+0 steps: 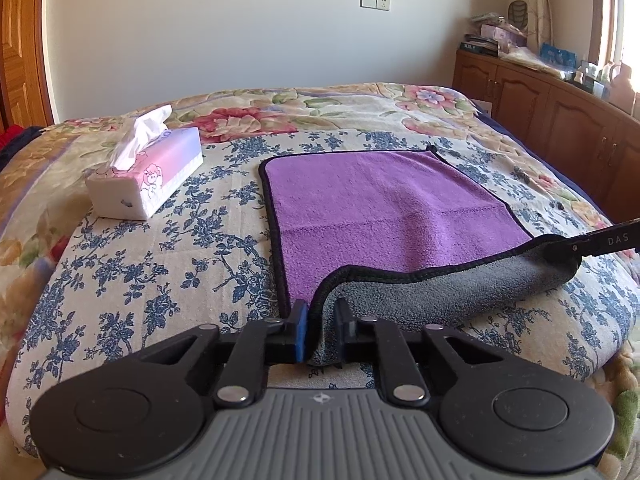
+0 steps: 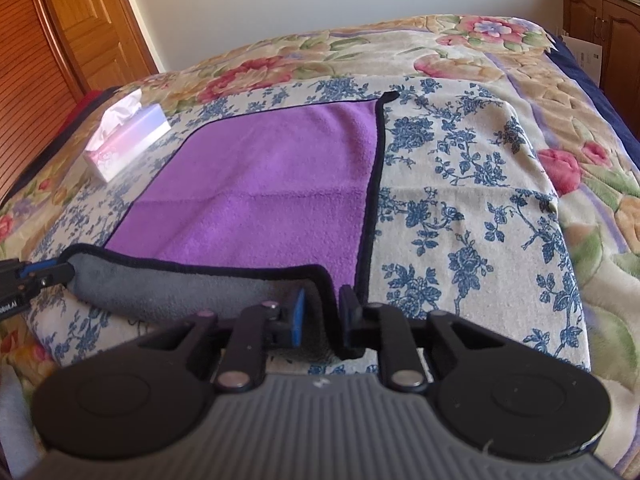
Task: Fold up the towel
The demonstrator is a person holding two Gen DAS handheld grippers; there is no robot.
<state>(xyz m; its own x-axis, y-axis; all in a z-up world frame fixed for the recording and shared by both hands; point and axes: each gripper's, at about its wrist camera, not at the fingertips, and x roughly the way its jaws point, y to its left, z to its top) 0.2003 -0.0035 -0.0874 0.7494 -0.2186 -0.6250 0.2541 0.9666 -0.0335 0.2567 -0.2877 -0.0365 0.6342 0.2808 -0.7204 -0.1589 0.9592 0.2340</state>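
I saw the purple, black-edged microfibre towel [image 1: 384, 204] lying on the flower-patterned bed [image 1: 132, 256], its grey near edge lifted. My left gripper [image 1: 322, 330] and right gripper [image 2: 322, 318] each pinched a near corner. A pink-and-white tissue box [image 1: 150, 178] holding white tissues [image 1: 140, 136] sat towards the bed's far left corner.

White letters "DAS" on the black arm of the right tool [image 1: 568, 249], at right edge of left wrist view; lettering cut off by frame. In right wrist view, partial white print on the left tool [image 2: 60, 271] body at far left, blurred, not legible. Tissue box [image 1: 148, 178] carries a pink cartoon figure; its printing too small to read.
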